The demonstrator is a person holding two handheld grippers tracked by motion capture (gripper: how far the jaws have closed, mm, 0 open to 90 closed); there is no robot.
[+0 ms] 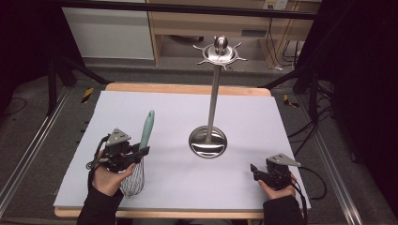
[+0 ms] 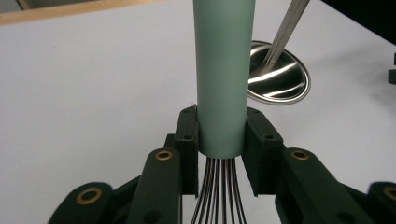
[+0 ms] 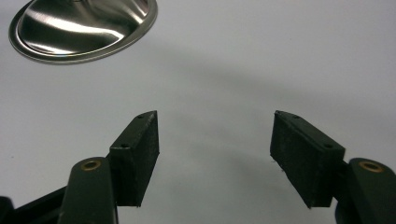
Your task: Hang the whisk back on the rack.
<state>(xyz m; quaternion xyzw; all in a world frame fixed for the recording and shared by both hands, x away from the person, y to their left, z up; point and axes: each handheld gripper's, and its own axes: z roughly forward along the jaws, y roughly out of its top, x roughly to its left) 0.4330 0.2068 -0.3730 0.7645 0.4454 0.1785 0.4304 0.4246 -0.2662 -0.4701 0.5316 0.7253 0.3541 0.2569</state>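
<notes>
Left gripper (image 1: 141, 153) clamping whisk (image 1: 142, 145) handle, left of stand (image 1: 209, 140). Right gripper (image 1: 256, 171) resting right of stand, jaws gaping, holding nothing.

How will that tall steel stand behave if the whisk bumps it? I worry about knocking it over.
The stand looks top-heavy: a thin pole with a hooked crown far above a small round base, so a high bump would probably tip it. A low push on the smooth white table would more likely slide it. It looks rigid.
</notes>
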